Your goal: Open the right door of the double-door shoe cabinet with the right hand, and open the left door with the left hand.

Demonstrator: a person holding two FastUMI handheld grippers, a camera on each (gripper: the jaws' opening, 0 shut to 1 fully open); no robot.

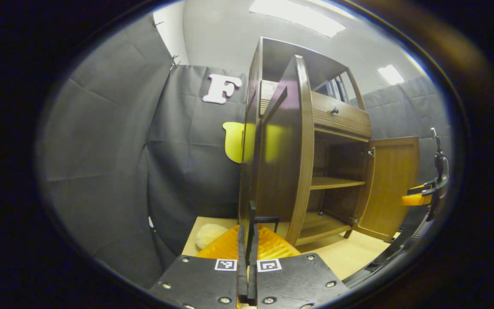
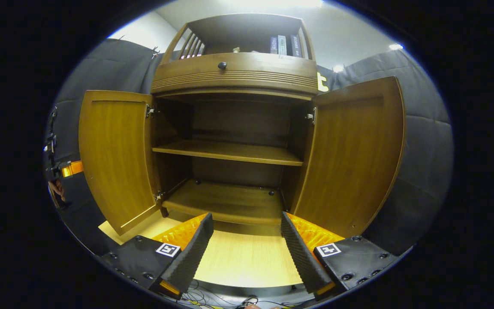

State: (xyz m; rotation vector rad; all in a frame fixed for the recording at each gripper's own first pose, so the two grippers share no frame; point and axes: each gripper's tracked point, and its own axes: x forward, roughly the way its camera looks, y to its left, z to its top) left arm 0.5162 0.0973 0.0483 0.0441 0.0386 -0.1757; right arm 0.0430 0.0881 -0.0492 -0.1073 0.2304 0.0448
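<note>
Right gripper view: books' [image 2: 283,44] spine writing unreadable; doors open.

Pale wooden worktop [image 2: 238,257] bearing the open shoe cabinet [image 2: 234,68], with a cream, fuzzy object [image 1: 209,234] beside its base.

black cloth walls [image 1: 101,141], ceiling lights [image 1: 298,17].

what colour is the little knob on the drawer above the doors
Dark, near black, against the brown wood drawer; the knob shows best in the right gripper view.
</note>
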